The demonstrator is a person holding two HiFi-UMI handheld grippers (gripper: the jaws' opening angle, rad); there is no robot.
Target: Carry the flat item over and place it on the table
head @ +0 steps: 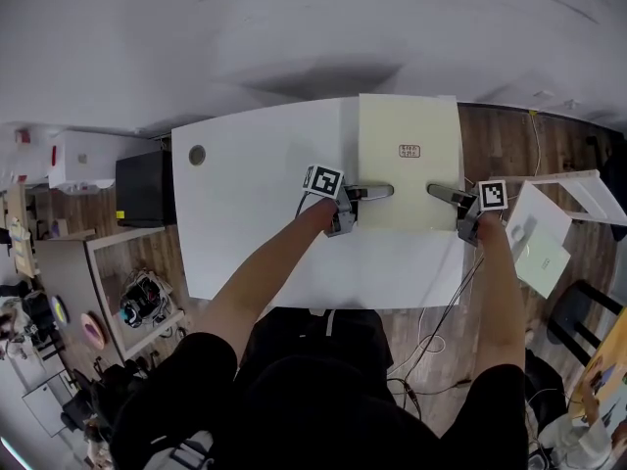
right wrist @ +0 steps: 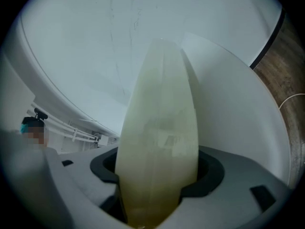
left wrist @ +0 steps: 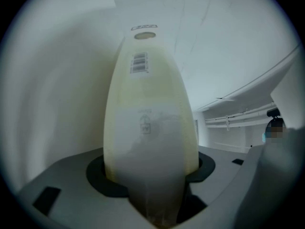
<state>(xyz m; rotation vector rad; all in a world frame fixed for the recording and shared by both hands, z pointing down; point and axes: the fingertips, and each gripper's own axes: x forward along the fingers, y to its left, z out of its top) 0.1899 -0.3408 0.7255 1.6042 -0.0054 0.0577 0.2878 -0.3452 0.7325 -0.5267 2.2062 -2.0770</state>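
Matt cream plastic board (head: 409,160), smooth white table (head: 255,194), wood floor (head: 500,145)

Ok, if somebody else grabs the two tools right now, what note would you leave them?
Left tool: shut on the left edge of the pale yellow flat board, near the person.
Right tool: shut on the board's right edge.
Board: held level over the right part of the white table. Whether it touches the top, I cannot tell.
Done: board brought over the table.
Left: lower it until it lies flat, open both tools, pull them away.
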